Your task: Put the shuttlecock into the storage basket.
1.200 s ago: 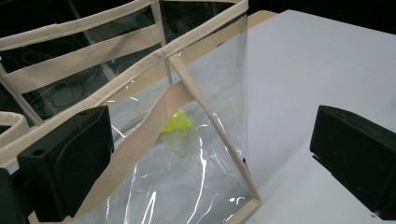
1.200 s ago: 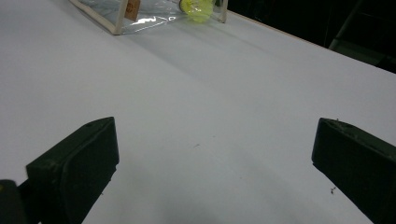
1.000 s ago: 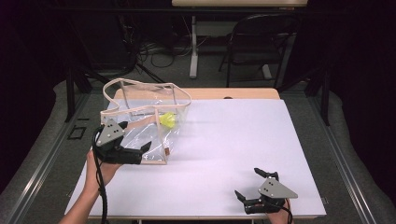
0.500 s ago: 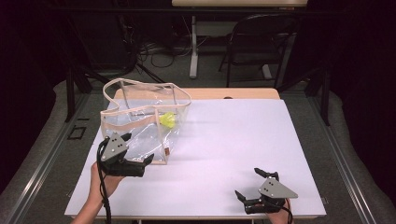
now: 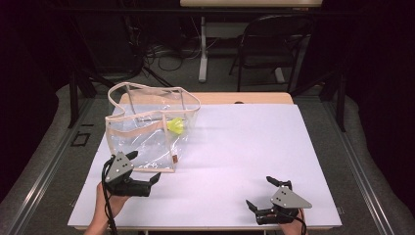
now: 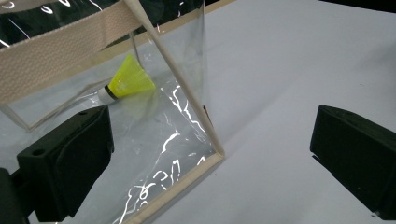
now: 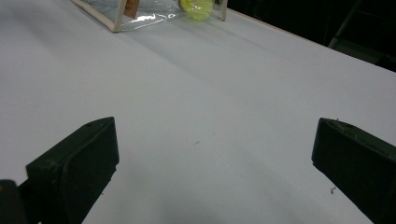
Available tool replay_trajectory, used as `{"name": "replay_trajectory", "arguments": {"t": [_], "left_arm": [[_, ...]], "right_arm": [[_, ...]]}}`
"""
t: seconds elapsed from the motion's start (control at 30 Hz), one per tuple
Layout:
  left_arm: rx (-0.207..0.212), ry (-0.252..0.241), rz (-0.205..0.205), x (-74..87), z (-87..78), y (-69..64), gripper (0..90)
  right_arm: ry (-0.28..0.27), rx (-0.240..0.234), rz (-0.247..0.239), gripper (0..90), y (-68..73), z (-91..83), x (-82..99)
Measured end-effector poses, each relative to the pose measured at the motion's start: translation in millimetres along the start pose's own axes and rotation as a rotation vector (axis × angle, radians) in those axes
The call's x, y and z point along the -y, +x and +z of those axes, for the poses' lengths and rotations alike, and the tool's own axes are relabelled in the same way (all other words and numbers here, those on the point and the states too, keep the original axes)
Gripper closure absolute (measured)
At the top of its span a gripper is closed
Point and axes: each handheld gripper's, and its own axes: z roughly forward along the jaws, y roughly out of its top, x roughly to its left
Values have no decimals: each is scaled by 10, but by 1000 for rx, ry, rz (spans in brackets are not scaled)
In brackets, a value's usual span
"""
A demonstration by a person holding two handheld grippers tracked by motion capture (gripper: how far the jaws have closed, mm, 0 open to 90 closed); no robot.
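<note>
clearly the left gripper (image 5: 155, 178) is the nearer one to the work. in the high view it lies at the left near edge of the white table cover (image 5: 254, 147), just beside the near lower corner of the transparent plastic bag (image 5: 147, 132), and i cannot tell if it touches the bag. its jaws stand wide apart and hold nothing. in the left gripper view (image 6: 205, 158) the beige-trimmed corner edge of the bag rises between the two black jaws, closer to the left jaw, which seems to stand against the clear bag wall.

inside the bag lies the yellow shuttlecock (image 5: 176, 126), on the far right part of the bag floor. from the left gripper it is ahead and behind the clear wall (image 6: 128, 80). its long axis lies about across the line of the jaws, with the dark cork end to the left in that view and the yellow skirt to the right. the bag stands upright with its mouth open to above, and the beige strap (image 6: 60, 56) hangs across it.

the right gripper (image 5: 264, 198) rests at the right near edge of the cover, well apart from the bag. its jaws are also wide apart and empty, over bare white surface (image 7: 210, 140). in my judgement a reach into the bag must come from above, through the mouth, and the left gripper has the shorter way.
</note>
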Motion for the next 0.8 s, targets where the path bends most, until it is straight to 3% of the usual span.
{"name": "replay_trajectory", "arguments": {"t": [0.8], "left_arm": [[29,-5,-68,441,20,-42,0]], "right_arm": [[7,0,-4,2,7,9,1]]}}
